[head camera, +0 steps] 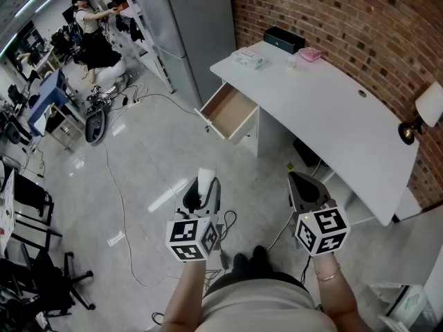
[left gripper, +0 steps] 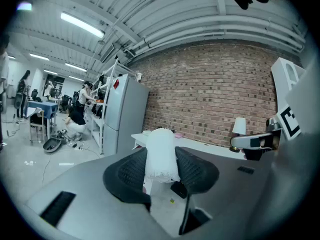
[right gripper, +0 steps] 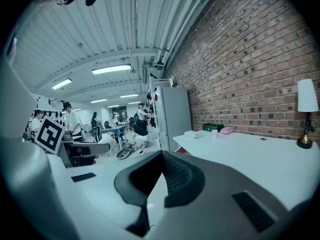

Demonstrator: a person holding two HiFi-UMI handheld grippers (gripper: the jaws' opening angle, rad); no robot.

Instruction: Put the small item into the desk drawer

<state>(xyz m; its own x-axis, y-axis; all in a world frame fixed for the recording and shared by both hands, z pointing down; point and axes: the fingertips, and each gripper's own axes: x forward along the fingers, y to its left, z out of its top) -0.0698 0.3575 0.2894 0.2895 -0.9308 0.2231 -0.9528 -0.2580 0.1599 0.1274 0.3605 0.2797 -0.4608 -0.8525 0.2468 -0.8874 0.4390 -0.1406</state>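
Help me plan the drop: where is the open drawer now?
In the head view, the drawer juts open from the left end of the white desk, beside the grey fridge.

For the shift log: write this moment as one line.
left gripper: shut on white roll | right gripper: shut, empty | desk drawer: open | status: white roll not yet in drawer

Quick tally: two grabbers, left hand-held gripper and right hand-held gripper. One white roll, one table, one open drawer. On top: one dark green box, one pink case, one white packet, one little cup. One lamp too.
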